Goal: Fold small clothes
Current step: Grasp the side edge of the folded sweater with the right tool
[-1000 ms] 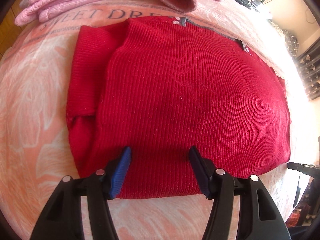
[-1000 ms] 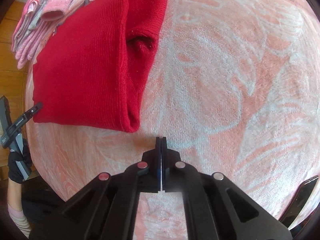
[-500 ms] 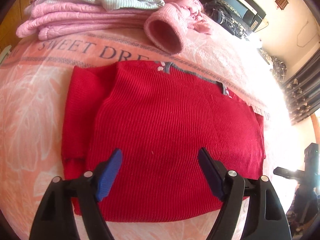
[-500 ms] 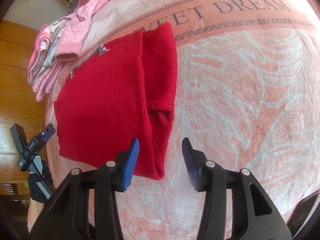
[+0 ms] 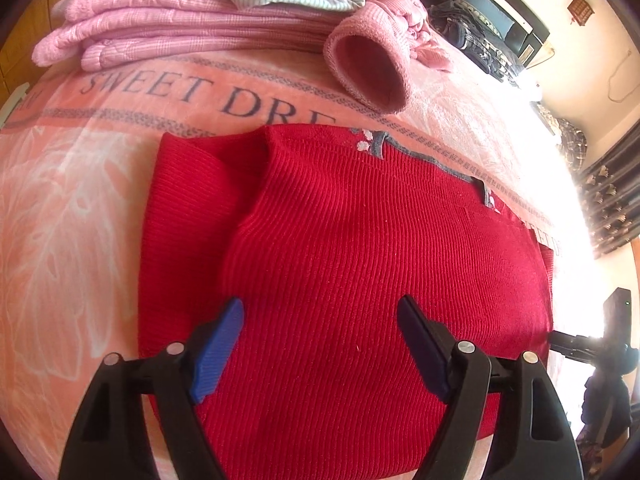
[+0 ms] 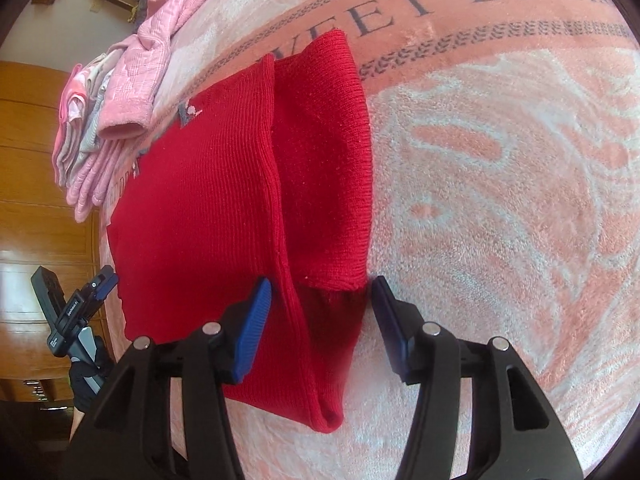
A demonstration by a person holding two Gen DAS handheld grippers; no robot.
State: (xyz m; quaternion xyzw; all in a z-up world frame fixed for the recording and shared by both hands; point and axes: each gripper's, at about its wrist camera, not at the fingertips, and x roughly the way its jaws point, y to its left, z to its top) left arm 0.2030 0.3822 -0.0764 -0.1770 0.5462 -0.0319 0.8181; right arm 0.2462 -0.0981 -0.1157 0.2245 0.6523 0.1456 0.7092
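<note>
Our left gripper (image 5: 320, 344) hovers over the folded red sweater (image 5: 352, 272), jaws spread wide and empty. Our right gripper (image 6: 322, 312) straddles the sweater's near corner, jaws spread too. The sweater lies on the pink blanket (image 6: 500, 200) below its lettered band, near stacked pink clothes (image 5: 192, 20).

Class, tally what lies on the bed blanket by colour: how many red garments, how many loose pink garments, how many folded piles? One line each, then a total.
Red garments: 1, the red sweater
Loose pink garments: 1, the pink top
Folded piles: 1, the folded pile
Total: 3
</note>
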